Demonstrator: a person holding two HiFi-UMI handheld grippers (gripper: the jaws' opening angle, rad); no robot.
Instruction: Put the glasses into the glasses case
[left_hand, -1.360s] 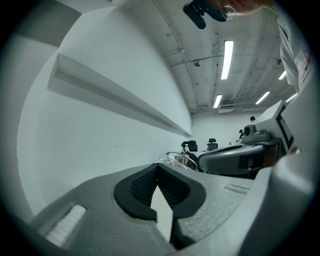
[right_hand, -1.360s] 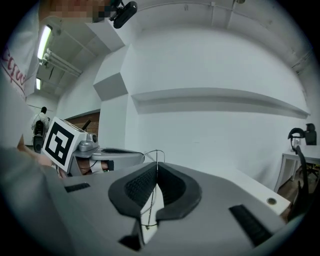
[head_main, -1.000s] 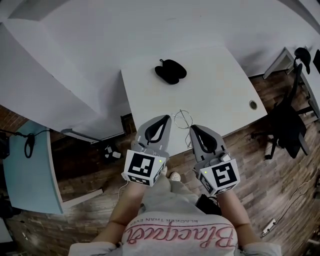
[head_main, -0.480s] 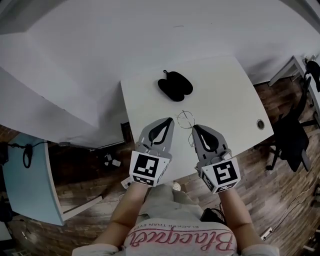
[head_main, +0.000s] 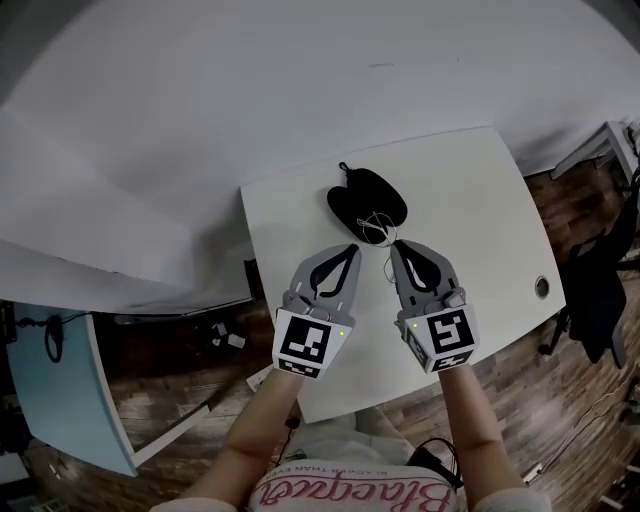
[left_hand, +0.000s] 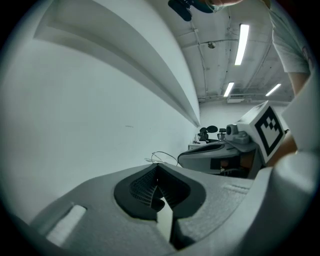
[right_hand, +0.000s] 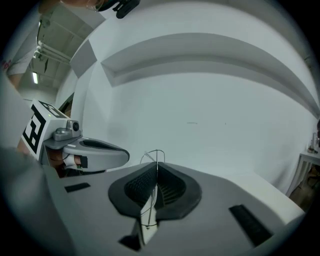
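A black oval glasses case (head_main: 366, 203) lies on the white table (head_main: 470, 200) near its far left side. Thin wire-rimmed glasses (head_main: 378, 229) hang over the case's near edge, with my right gripper (head_main: 396, 246) shut on their frame. In the right gripper view the wire (right_hand: 152, 155) runs between the closed jaws of that gripper (right_hand: 157, 166). My left gripper (head_main: 351, 249) is shut and holds nothing, just left of the glasses. In the left gripper view its jaws (left_hand: 157, 168) meet, with the glasses (left_hand: 162, 156) just beyond. I cannot tell whether the case is open.
A round cable hole (head_main: 542, 287) sits near the table's right front corner. A dark office chair (head_main: 600, 270) stands at the right, a light blue desk (head_main: 60, 400) at the lower left. A white wall (head_main: 250, 90) rises behind the table.
Both grippers have moved forward across the table from its front edge, and the right one has carried the glasses up to the case.
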